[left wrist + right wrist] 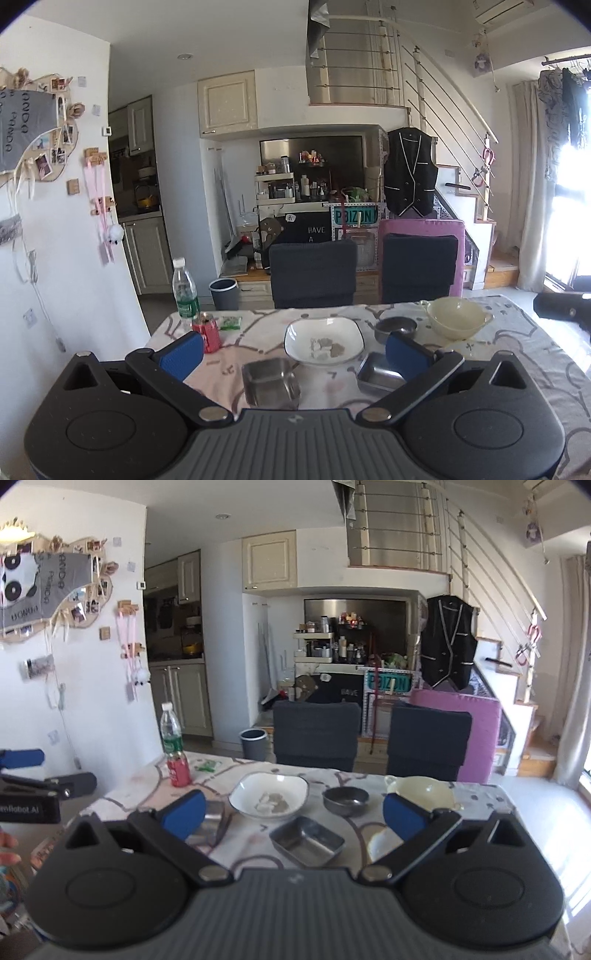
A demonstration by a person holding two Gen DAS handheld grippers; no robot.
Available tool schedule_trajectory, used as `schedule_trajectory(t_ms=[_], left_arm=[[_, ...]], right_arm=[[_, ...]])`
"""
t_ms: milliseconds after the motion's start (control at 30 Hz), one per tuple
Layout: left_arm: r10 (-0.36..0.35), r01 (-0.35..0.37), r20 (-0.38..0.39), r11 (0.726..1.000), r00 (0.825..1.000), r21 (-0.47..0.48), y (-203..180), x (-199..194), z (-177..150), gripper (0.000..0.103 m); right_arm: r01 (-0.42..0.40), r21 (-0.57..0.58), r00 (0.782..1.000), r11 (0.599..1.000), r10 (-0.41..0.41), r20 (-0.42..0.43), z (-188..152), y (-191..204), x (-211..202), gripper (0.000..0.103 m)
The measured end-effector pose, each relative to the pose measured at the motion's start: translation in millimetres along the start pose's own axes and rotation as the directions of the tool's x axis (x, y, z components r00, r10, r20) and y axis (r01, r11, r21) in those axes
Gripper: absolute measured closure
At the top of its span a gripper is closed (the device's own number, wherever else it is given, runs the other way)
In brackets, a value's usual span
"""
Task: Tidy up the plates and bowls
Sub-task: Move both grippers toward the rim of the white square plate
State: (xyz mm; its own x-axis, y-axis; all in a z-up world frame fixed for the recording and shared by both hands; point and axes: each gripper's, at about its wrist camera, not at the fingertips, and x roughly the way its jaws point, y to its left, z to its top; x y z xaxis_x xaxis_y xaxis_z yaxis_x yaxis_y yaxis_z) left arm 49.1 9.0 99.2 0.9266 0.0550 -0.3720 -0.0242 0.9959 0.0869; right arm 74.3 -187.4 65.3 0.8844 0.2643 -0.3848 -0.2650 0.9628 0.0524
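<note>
On the patterned tablecloth a white square plate [324, 340] [268, 799] with scraps sits mid-table. Two rectangular steel trays lie nearer me: one [270, 382] on the left, one [377, 376] [307, 840] on the right. A small round steel bowl [396, 328] [345, 799] and a cream bowl [459, 321] [421, 794] stand behind. A small white dish [380, 843] shows by my right finger. My left gripper [291, 350] hangs open above the near trays, empty. My right gripper [293, 814] is open and empty too. The left gripper also appears at the left edge of the right wrist view.
A water bottle [185, 290] [171, 731], a red can [207, 332] [179, 771] and a green packet [229, 323] stand at the table's far left. Two dark chairs [313, 273] [420, 267] face the far edge. A bin [224, 293] sits on the floor. A hand [7, 847] shows at the left.
</note>
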Motion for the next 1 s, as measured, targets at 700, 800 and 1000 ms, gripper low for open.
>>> schedule_trajectory(t_ms=[700,800,1000], left_arm=[[-0.110,0.085,-0.229,0.990,0.967,-0.116,87.0,190.9,60.9,0.000],[-0.109,0.069,-0.285,0.987,0.952,-0.146,91.6,231.4,54.0,0.000],[-0.070,0.016,-0.398,0.990,0.915,-0.137,88.8,308.3,38.2,0.000]], right_arm=[[0.127,0.074,0.963,0.989,-0.105,-0.248,80.9,36.9,207.8,0.000],[0.140,0.068,0.948,0.988,-0.113,-0.299,71.6,44.4,245.8,0.000],[0.110,0.104,0.919,0.988,-0.061,-0.390,58.0,37.7,331.1,0.000]])
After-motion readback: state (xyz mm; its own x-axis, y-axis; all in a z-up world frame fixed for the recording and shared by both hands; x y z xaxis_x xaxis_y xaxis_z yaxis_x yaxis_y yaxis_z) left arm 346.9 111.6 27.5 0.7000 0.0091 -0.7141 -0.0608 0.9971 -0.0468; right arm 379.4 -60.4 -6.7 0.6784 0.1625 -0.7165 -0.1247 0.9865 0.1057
